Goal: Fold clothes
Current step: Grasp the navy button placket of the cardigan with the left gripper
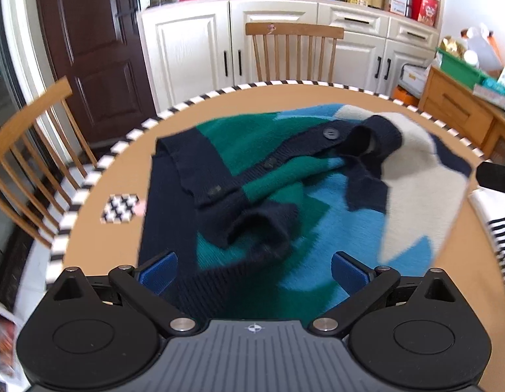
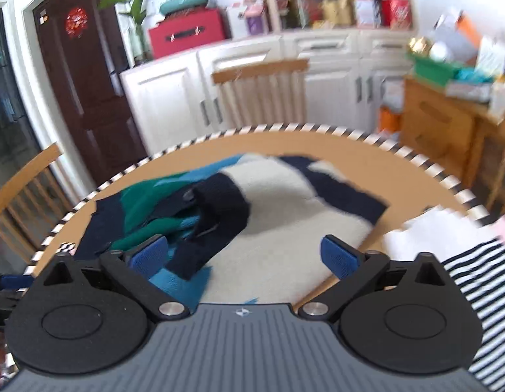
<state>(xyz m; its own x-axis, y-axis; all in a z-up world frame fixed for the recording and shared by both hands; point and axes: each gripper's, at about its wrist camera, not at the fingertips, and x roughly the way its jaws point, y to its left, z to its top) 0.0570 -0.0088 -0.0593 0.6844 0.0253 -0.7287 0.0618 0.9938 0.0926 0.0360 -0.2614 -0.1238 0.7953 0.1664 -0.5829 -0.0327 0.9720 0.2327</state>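
Note:
A knitted cardigan (image 1: 285, 189) in navy, green, blue and cream lies on the round wooden table (image 1: 121, 170), its buttoned front up and both sleeves folded across the body. My left gripper (image 1: 254, 271) is open and empty, just above the cardigan's near hem. My right gripper (image 2: 242, 256) is open and empty over the cream side of the same cardigan (image 2: 285, 209). The tip of the right gripper shows at the right edge of the left wrist view (image 1: 495, 176).
A black-and-white striped garment (image 2: 474, 281) lies at the table's right side, also in the left wrist view (image 1: 500, 238). A checkered marker (image 1: 120, 208) sits on the left. Wooden chairs (image 1: 293, 49) stand around the table; white cabinets (image 1: 187, 49) behind.

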